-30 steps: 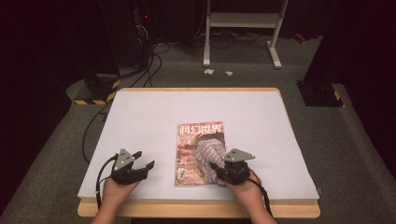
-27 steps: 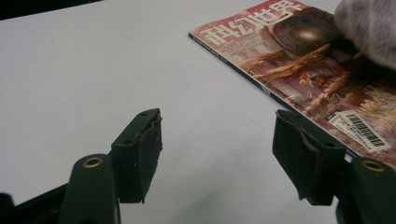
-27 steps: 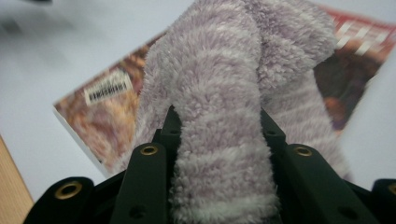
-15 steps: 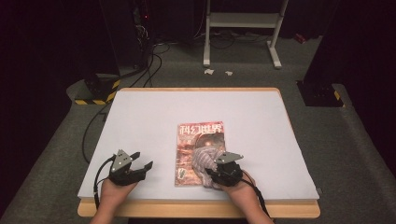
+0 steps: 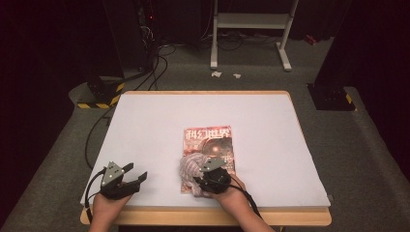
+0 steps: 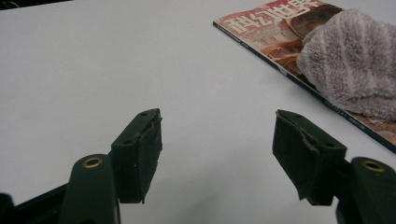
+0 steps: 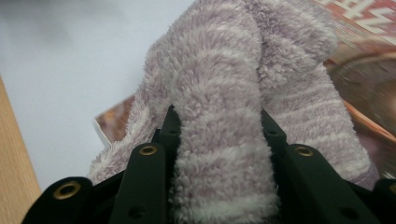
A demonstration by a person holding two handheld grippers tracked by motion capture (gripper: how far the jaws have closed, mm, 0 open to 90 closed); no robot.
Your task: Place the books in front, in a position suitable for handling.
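The right gripper [image 7: 217, 154] clamps a fold of the fluffy cloth [image 7: 233, 93], which lies bunched on the magazine [image 5: 209, 145] just ahead of it. The wiping seems only partly done. The left gripper [image 6: 217, 154] rests wide open, empty, the magazine off to its right.

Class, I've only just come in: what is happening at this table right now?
A person at a white-topped table holds a two-jaw gripper in each hand. The right gripper is clamped on a fluffy, grey-lilac striped cloth that lies bunched on the near end of a red-covered magazine. The left gripper rests with its jaws wide open over bare tabletop, to the left of the magazine, holding nothing.
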